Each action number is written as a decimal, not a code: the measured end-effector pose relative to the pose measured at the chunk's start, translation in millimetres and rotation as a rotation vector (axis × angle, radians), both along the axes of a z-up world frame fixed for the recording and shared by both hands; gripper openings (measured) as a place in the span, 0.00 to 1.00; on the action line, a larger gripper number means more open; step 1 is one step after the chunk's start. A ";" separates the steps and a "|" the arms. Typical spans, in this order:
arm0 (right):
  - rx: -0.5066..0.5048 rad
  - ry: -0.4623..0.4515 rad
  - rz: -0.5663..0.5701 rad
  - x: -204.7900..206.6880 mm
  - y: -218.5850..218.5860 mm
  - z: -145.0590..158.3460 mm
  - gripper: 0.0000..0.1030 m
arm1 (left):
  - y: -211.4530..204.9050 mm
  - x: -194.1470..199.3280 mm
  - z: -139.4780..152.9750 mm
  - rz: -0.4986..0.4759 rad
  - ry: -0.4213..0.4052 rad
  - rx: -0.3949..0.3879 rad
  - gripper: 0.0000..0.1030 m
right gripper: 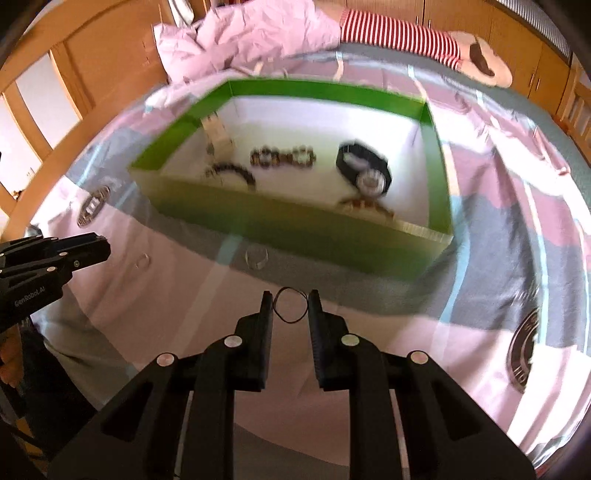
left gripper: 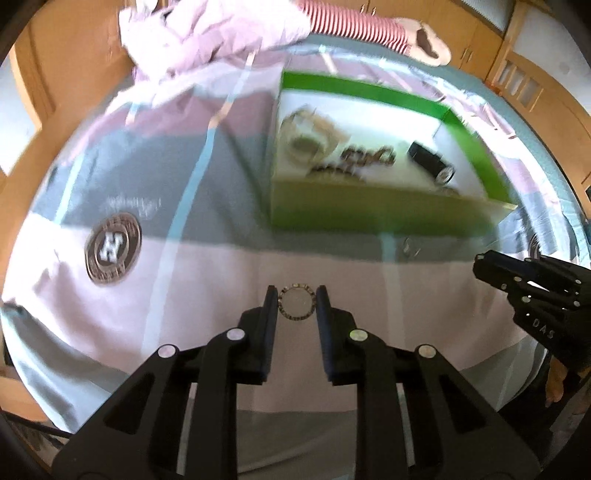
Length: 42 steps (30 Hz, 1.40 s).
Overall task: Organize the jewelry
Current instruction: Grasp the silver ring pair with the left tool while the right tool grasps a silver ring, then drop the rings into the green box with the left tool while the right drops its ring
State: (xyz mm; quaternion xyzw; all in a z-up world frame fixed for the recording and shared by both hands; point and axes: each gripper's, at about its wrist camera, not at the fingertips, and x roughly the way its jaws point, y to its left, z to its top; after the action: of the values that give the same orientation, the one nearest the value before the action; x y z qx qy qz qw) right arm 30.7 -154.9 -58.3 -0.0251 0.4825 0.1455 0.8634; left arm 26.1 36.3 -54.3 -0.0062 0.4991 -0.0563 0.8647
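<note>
My left gripper (left gripper: 296,295) is shut on a gold ring bracelet (left gripper: 296,305) held between its fingertips above the bedsheet. My right gripper (right gripper: 291,300) is shut on a thin black band (right gripper: 290,305). A green open box (right gripper: 437,155) with a white floor lies on the bed ahead; it also shows in the left wrist view (left gripper: 388,212). Inside it are beaded bracelets (right gripper: 282,157) and a black watch (right gripper: 364,166). A clear ring (right gripper: 256,256) lies on the sheet in front of the box, and a second faint one (right gripper: 142,260) lies to its left.
The bed has a pink, grey and white sheet with round badge prints (left gripper: 112,249). A pink quilt (right gripper: 251,37) and a striped plush toy (right gripper: 424,33) lie at the far end. Wooden cupboards stand behind.
</note>
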 end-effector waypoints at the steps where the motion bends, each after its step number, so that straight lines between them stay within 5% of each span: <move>1: 0.004 -0.013 -0.001 1.2 -0.8 5.7 0.19 | -3.0 1.6 5.7 -0.007 -0.011 0.002 0.20; 13: 0.034 -0.109 -0.069 63.2 -18.6 38.1 0.19 | -54.9 60.0 62.7 -0.104 -0.141 0.017 0.20; 25: 0.019 -0.016 -0.123 96.6 -25.5 -1.4 0.19 | -76.5 126.1 22.2 -0.134 -0.035 -0.009 0.21; 28: 0.027 -0.023 -0.137 92.6 -29.4 4.4 0.27 | -79.1 126.6 16.9 -0.141 -0.017 -0.021 0.24; 32: 0.053 -0.072 -0.141 73.4 -36.7 22.0 0.52 | -66.8 115.8 26.9 -0.123 -0.042 -0.051 0.50; 37: 0.165 -0.061 -0.036 33.6 -31.7 33.8 0.52 | -15.0 88.0 41.8 -0.027 -0.078 -0.119 0.51; 42: 0.098 0.028 0.086 17.8 16.7 -6.9 0.52 | 29.9 54.3 9.4 0.066 -0.002 -0.093 0.49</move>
State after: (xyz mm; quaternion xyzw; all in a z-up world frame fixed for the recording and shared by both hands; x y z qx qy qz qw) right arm 48.5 -138.2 -65.1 -0.0015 0.4852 0.2060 0.8498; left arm 80.3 66.2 -44.9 -0.0625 0.4945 -0.0511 0.8655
